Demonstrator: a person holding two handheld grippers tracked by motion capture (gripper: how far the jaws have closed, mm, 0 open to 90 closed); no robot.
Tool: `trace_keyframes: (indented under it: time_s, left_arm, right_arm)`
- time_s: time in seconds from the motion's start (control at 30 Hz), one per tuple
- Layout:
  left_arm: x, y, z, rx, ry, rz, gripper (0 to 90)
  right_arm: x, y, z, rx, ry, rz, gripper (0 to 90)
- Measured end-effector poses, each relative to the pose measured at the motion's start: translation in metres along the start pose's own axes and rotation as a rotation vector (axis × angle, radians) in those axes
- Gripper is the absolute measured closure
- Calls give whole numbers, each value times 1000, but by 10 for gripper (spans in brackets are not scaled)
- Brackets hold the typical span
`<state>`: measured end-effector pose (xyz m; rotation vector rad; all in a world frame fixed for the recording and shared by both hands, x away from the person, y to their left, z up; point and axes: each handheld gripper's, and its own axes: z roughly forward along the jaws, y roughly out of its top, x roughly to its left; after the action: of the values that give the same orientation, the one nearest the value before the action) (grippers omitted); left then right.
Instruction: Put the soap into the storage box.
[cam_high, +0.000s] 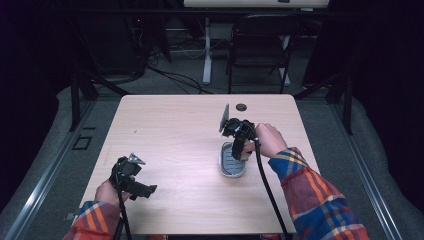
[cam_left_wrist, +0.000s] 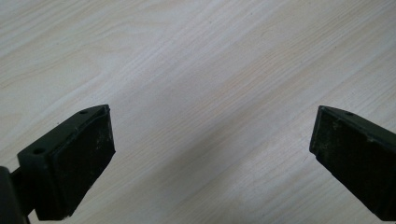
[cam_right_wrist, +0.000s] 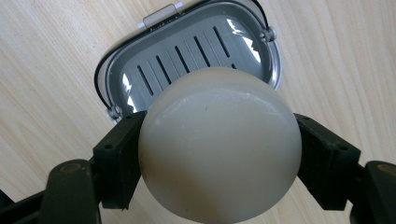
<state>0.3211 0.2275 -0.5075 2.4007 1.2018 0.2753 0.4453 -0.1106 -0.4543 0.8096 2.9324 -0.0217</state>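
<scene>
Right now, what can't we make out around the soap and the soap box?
- Right gripper view: the near end of the soap box lies behind the cream bar of soap held in the right gripper.
- High view: the soap itself is too small, masked by the right gripper.
- Left gripper view: the open left gripper faces bare table; its body is cut off at the bottom edge.
</scene>
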Motion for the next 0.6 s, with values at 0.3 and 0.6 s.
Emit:
trace_keyframes:
  time_s: [0.3, 0.6]
  left_arm:
    - [0, 0, 0, -1, 1, 2, 0]
    - [0, 0, 0, 0, -2, 2, 0]
  right_arm:
    - [5, 11, 7, -3, 25, -11, 244]
    - [8, 19, 18, 4, 42, -22, 244]
